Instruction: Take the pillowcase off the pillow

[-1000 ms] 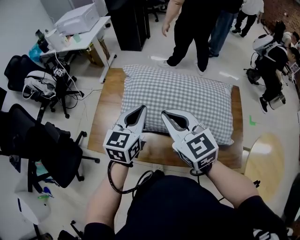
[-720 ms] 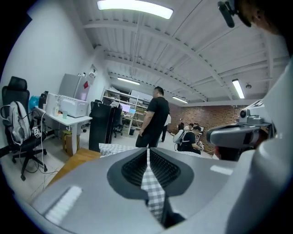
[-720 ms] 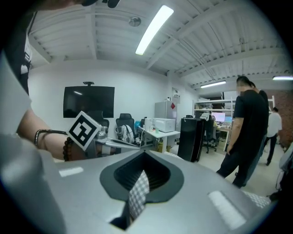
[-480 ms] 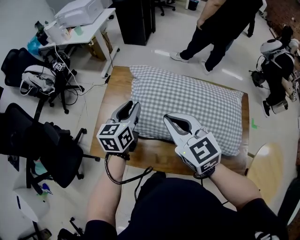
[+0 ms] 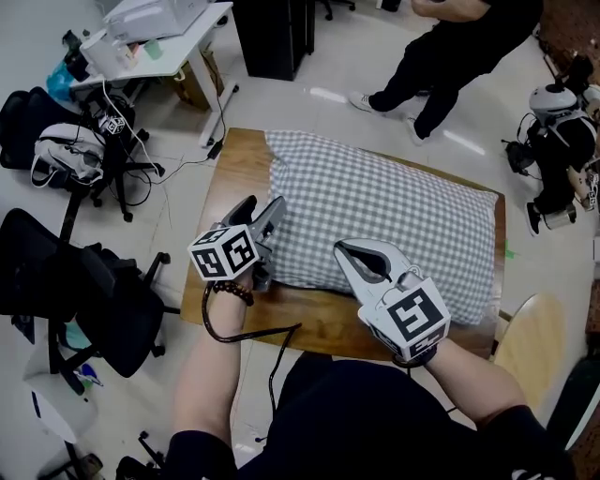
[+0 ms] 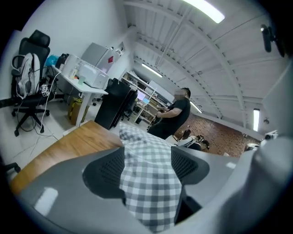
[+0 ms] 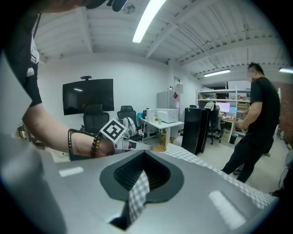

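A pillow in a grey-and-white checked pillowcase (image 5: pixel 375 206) lies across a wooden table (image 5: pixel 230 178). My left gripper (image 5: pixel 264 208) is at the pillow's near left corner. Its jaws are opening, and in the left gripper view (image 6: pixel 147 164) a fold of the checked pillowcase (image 6: pixel 151 187) lies loosely between the spread pads. My right gripper (image 5: pixel 342 248) sits at the pillow's near edge, right of the middle. In the right gripper view its jaws (image 7: pixel 142 178) are shut on a thin strip of pillowcase (image 7: pixel 136 194), with the pillow (image 7: pixel 187 153) stretching away behind.
Black office chairs (image 5: pixel 75 281) and a chair with a bag (image 5: pixel 66 150) stand at the left. Behind them is a white desk with a printer (image 5: pixel 150 28). A person in black (image 5: pixel 450 47) stands beyond the table. A round wooden stool (image 5: pixel 530 328) is at the right.
My left gripper has slid left along the pillow's near edge to the corner and its jaws have spread. The right gripper has kept its grip. The person behind has walked right.
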Motion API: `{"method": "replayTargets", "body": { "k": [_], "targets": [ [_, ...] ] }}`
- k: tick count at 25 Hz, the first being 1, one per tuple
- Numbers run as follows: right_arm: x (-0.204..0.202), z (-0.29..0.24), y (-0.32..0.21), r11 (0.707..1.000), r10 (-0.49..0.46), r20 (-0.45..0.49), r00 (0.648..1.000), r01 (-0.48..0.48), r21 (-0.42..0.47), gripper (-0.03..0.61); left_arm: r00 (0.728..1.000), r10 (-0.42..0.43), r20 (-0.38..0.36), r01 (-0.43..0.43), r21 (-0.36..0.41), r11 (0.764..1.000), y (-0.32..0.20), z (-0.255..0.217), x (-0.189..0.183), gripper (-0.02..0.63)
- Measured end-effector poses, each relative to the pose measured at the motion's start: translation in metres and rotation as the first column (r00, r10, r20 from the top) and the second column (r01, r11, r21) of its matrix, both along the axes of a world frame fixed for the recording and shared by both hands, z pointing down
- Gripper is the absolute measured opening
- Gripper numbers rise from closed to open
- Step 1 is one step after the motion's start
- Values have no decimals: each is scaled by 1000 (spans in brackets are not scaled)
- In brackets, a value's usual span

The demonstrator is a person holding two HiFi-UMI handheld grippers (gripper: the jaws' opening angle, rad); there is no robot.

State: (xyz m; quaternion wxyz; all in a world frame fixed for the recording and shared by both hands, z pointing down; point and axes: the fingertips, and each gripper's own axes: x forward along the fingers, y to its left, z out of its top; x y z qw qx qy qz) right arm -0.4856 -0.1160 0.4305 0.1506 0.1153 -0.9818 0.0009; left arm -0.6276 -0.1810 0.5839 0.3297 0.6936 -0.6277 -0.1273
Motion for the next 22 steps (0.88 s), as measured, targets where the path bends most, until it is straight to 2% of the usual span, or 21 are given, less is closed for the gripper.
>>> {"method": "replayTargets", "body": {
  "k": [3, 7, 12, 16, 18, 22],
  "targets": [
    [-9, 7, -11, 999, 10, -22, 1000, -11, -33, 2, 994, 14, -109, -15, -12, 1000, -19, 18, -12, 339],
    [-18, 19, -25, 998, 10, -42, 999, -12, -56, 2, 975, 45, -217, -47, -1, 999, -46, 35, -26, 371],
    [-30, 29, -39, 988, 43, -93, 995, -56, -146, 2, 935, 80, -345, -96, -32, 995, -71, 65, -44, 393],
    [-32, 39, -45, 989, 37, -88, 995, -49, -139, 2, 891, 112, -440, -142, -35, 989, -79, 88, -41, 394],
    [-32, 43, -45, 985, 47, -98, 994, -63, -163, 2, 881, 124, -457, -154, -30, 988, -80, 92, -39, 386],
    [-28, 46, -45, 974, 70, -120, 990, -93, -207, 2, 901, 146, -409, -166, -14, 986, -80, 84, -35, 267]
  ]
}}
